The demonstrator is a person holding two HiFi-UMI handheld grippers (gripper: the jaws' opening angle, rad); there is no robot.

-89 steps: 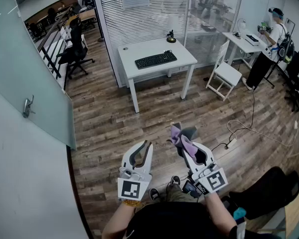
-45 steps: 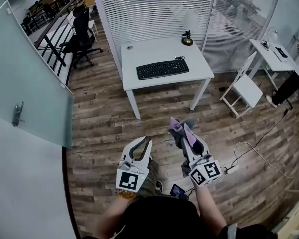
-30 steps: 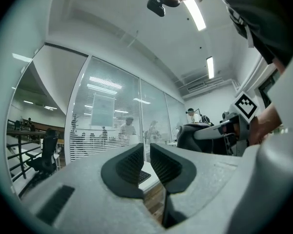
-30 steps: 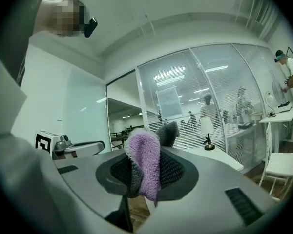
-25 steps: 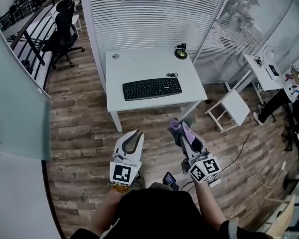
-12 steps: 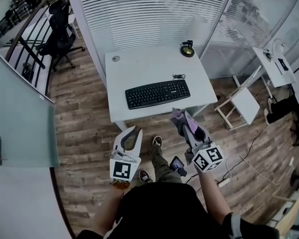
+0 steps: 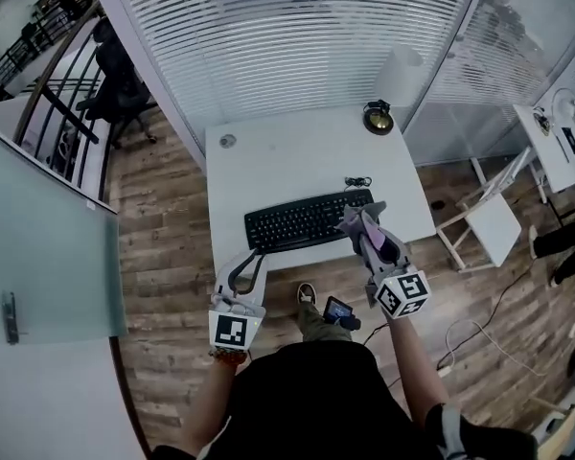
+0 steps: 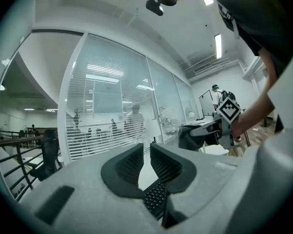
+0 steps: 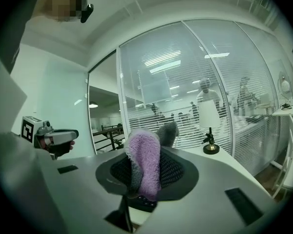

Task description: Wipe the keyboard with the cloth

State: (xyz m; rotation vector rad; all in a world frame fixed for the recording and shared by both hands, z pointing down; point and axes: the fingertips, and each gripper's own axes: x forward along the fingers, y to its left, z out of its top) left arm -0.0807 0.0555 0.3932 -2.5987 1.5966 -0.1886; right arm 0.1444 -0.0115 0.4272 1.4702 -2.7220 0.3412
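Now arrived at the white bench [image 7: 297, 161], the right gripper [image 7: 370, 237] has its fingers clamped on the purple-grey fluffy cloth [image 7: 356, 220] beside the black keyboard [image 7: 302, 223], while the left gripper [image 7: 253, 256] has its fingers closed on nothing, so wiping can begin.

The keyboard [image 7: 302, 220] is set on the table [image 7: 297, 161], near its front edge. A lamp [image 7: 377, 118] is placed at the back right corner. The cloth [image 7: 356, 220], held in the right gripper [image 7: 366, 230], is found over the keyboard's right end. The left gripper [image 7: 254, 258] is held by its left end.
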